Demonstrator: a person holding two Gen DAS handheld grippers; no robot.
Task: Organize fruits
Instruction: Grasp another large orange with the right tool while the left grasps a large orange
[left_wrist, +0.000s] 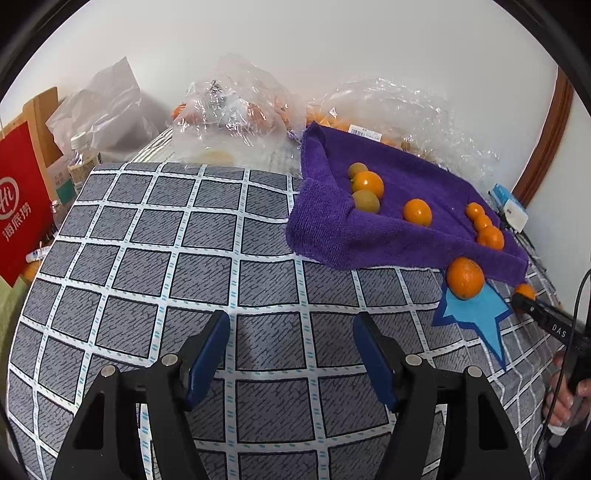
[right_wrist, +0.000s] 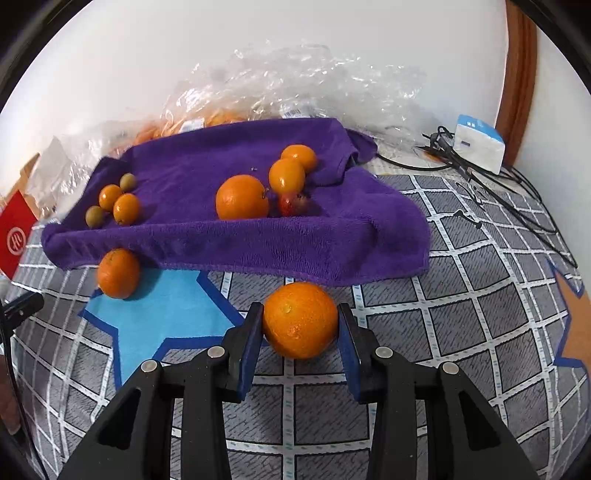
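Fruit first: a round, dimpled orange (right_wrist: 300, 319) sits clenched between the blue pads of the right tongs (right_wrist: 301, 325), low in the middle of the right wrist view, over the grey checked cloth (right_wrist: 461, 306) that covers the surface. Firm rind and a solid, fairly weighty look suggest it will bear a squeeze, though the waxy skin may slip; a grip across its widest part, as here, seems the safest hold.

Just left of it, a second orange (right_wrist: 118, 273) rests on the upper point of a light-blue felt star (right_wrist: 162, 317), touching the front edge of a rumpled purple towel (right_wrist: 258, 243). On that towel lie a large orange (right_wrist: 242, 197), several small oval kumquats (right_wrist: 286, 175), small greenish-brown round fruits (right_wrist: 94, 216) and a small red fruit (right_wrist: 291, 203). These little ones are likely light, thin-skinned and easily bruised.

Left tongs (left_wrist: 291, 350), at the bottom of the left wrist view, stand released and empty over bare cloth. Crinkled clear plastic bags (right_wrist: 295, 81) line the white wall behind; a red card (left_wrist: 18, 206) stands at the left edge.
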